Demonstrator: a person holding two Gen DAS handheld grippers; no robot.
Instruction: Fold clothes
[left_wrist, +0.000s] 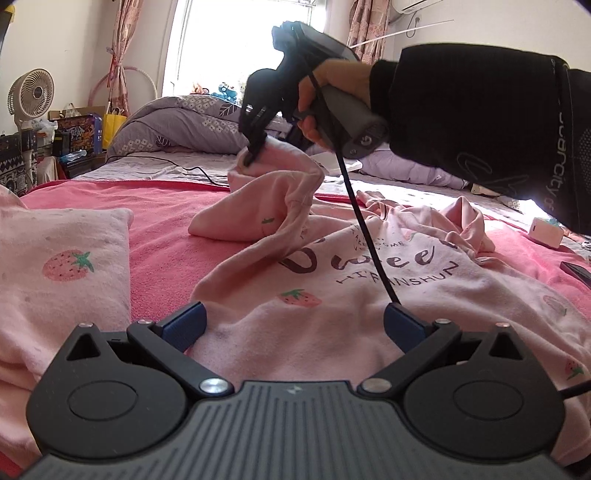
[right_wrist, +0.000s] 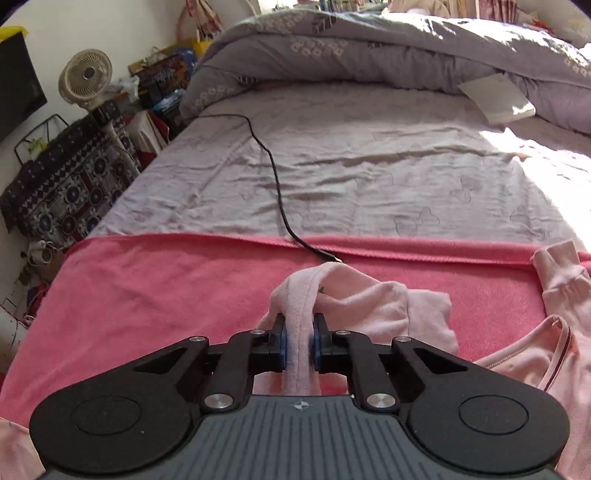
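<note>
Pink top (left_wrist: 332, 280): sleeve (right_wrist: 301, 314) clamped in right gripper (right_wrist: 299, 341), lifted; body lay btwn spread-apart left gripper (left_wrist: 294, 321) fingers.

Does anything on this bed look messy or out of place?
Yes. A black cable snakes loose across the grey sheet onto the pink blanket, and the pink sweatshirt lies rumpled, one sleeve pinched in the right tool.

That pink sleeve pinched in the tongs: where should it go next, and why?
Probably carry the sleeve across onto the pink top: the right tongs grip it lifted, the top's printed front lies flat, and the left tongs hang open above it.
</note>
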